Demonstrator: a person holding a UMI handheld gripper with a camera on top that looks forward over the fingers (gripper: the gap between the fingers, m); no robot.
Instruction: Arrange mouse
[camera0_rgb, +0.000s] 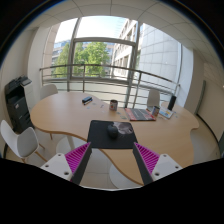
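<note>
Mouse (124, 128) on black mat (108, 134) beyond open fingers (78, 157); chairs (20, 138) nr table (70, 115).

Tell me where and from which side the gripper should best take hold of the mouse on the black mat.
Probably across its two long sides, coming down from above. The mouse lies flat on the black mouse mat with nothing beside it. The gripper is open, its fingers short of the mat, the mouse beyond them. It shows too small to judge its contours.

fingers (112, 158) open, empty; mouse (124, 128) on black mat (108, 135) ahead; wooden table (70, 115)
</note>
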